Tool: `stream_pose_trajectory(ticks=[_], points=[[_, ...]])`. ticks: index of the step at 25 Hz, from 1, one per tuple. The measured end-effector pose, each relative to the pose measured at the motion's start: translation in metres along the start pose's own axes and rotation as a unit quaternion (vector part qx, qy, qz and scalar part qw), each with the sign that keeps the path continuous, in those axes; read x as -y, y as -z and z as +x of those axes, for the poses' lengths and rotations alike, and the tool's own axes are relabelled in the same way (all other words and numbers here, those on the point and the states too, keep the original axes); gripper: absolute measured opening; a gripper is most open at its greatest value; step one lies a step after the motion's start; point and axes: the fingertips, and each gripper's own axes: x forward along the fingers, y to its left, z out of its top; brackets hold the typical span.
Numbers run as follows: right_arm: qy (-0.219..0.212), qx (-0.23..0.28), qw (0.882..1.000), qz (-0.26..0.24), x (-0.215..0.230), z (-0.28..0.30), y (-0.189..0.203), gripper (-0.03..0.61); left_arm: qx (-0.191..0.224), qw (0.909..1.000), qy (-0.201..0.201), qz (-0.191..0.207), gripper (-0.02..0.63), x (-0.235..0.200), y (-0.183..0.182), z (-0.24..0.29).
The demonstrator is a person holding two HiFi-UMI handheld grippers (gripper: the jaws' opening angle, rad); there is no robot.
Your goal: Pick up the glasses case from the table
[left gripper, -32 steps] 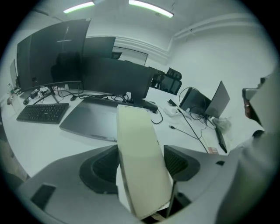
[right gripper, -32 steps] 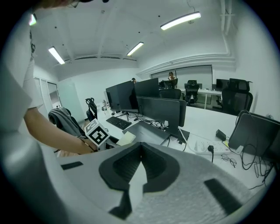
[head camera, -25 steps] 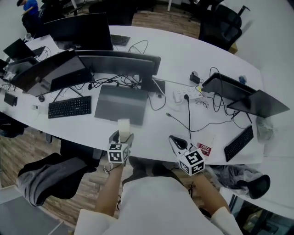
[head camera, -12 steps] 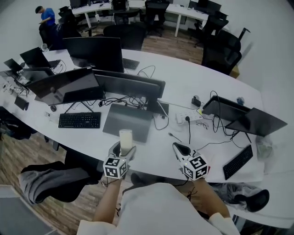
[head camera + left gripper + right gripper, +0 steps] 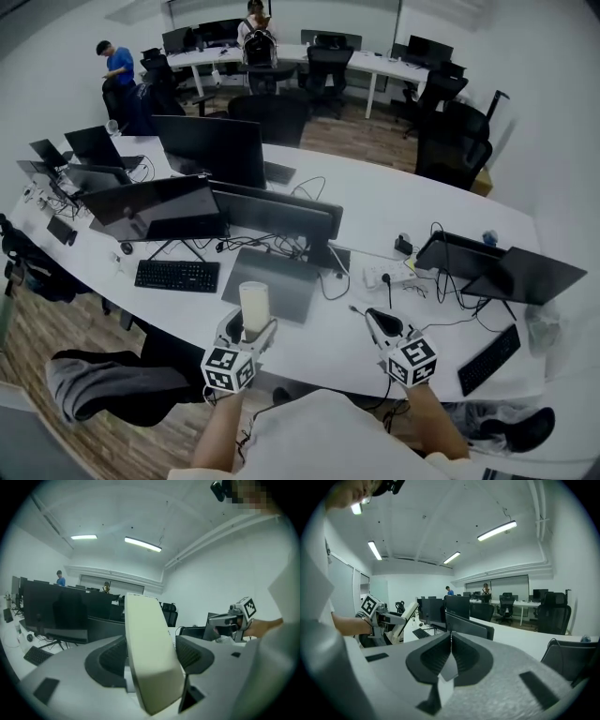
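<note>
The glasses case (image 5: 254,306) is a cream, oblong case, held up in the air above the white desk's (image 5: 375,202) near edge. My left gripper (image 5: 249,326) is shut on it; in the left gripper view the case (image 5: 152,656) stands tilted between both pads and fills the middle. It also shows at the left of the right gripper view, where the case (image 5: 407,613) sticks out of the left gripper (image 5: 382,619). My right gripper (image 5: 379,320) is raised at the right, shut with nothing in it; its jaws (image 5: 450,656) meet.
On the desk sit several dark monitors (image 5: 211,150), a closed grey laptop (image 5: 272,283), a black keyboard (image 5: 176,276), a power strip with cables (image 5: 394,277) and folded laptops (image 5: 511,272). Office chairs (image 5: 450,141) and two people (image 5: 117,70) stand at the far side. Grey clothing (image 5: 103,384) lies on a chair below left.
Both grippers have risen well above the desk, the left one more, carrying the case with it. The view has tilted up and takes in more of the room.
</note>
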Motion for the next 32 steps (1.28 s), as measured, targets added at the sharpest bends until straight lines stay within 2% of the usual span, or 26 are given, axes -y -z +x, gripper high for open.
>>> stream_pose_trajectory(ticks=[4, 11, 16, 32], points=[[-0.004, 0.027, 1.000, 0.009, -0.004, -0.017, -0.018, 0.006, 0.024, 0.9997, -0.005, 0.005, 0.314, 0.009, -0.017, -0.017], [0.013, 0.048, 0.999, 0.001, 0.006, -0.032, -0.029, 0.003, 0.050, 0.9985, -0.013, 0.016, 0.314, 0.016, -0.033, -0.038], [-0.001, 0.063, 0.998, 0.001, 0.006, -0.038, -0.034, 0.002, 0.061, 0.9979, -0.017, 0.016, 0.316, 0.015, -0.036, -0.044], [-0.018, 0.074, 0.997, -0.015, -0.007, -0.037, -0.042, 0.002, 0.090, 0.9957, -0.007, 0.023, 0.314, 0.020, -0.048, -0.050]])
